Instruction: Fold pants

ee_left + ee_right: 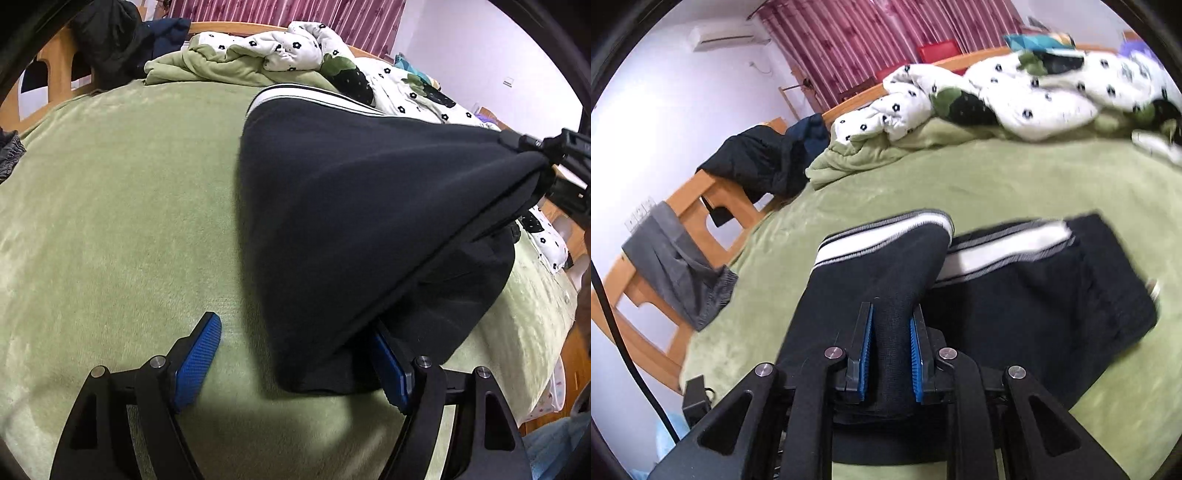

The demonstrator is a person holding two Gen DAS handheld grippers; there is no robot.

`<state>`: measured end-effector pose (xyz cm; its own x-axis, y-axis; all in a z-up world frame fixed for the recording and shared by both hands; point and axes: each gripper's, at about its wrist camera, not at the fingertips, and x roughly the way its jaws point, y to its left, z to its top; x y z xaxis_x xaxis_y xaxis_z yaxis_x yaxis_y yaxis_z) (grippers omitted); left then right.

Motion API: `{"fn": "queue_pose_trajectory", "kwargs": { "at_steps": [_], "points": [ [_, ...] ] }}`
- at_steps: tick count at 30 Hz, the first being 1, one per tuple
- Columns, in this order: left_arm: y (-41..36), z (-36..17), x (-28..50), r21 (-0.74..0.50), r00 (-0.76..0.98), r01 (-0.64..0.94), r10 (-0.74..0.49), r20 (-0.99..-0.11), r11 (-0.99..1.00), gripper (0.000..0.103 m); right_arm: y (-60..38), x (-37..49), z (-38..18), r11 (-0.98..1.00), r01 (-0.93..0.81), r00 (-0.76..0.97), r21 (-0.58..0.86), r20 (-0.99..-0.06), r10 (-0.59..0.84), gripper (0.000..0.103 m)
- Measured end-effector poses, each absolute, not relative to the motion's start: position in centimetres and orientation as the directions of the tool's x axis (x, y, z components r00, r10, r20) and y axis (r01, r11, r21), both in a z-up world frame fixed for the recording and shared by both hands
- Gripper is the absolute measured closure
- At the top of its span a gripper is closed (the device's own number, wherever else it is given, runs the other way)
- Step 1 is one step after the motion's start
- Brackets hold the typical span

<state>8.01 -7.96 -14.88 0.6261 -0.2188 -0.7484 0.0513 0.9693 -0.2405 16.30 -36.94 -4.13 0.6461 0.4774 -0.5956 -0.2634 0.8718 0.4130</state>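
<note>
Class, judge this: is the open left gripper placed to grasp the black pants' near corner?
Probably yes: the left gripper is open, the black pants corner hangs between its fingers, and nothing blocks it.

left gripper [295,354] low & fwd, jaws wide apart, blue pads [195,363] showing, nothing pinched btwn them. right gripper [891,339] jaws nearly closed, clamped on black pants [886,266] fabric; seen in left view raised at far right edge.

A crumpled flower-print quilt [1015,92] lies along the far edge of the green-blanketed bed [110,221], and grey shorts [676,266] hang over its wooden frame [646,317].
</note>
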Motion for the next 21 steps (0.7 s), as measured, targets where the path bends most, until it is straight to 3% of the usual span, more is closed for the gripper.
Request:
{"fn": "queue_pose_trajectory", "kwargs": {
  "at_steps": [9, 12, 17, 21],
  "points": [
    [-10.7, -13.3, 7.8, -0.112, 0.612, 0.071, -0.132, -0.78, 0.991, 0.028, -43.4, 15.9, -2.1, 0.854, -0.248, 0.728, 0.458, -0.493, 0.476, 0.086],
    [-11.6, -12.5, 7.7, -0.126, 0.619, 0.113, -0.169, -0.767, 0.986, 0.026, -47.8, 15.5, -2.3, 0.852, -0.182, 0.768, 0.492, -0.47, 0.436, 0.086],
    [-14.0, -12.0, 7.2, -0.133, 0.588, 0.249, -0.259, -0.766, 0.959, 0.026, -51.9, 15.9, -7.2, 0.929, 0.011, 0.744, 0.369, -0.624, 0.24, 0.086],
    [-15.6, -11.6, 6.0, -0.121, 0.544, 0.384, -0.331, -0.771, 0.915, 0.026, -53.9, 16.5, -11.8, 0.925, 0.074, 0.662, 0.372, -0.712, 0.234, 0.083]
  ]
}}
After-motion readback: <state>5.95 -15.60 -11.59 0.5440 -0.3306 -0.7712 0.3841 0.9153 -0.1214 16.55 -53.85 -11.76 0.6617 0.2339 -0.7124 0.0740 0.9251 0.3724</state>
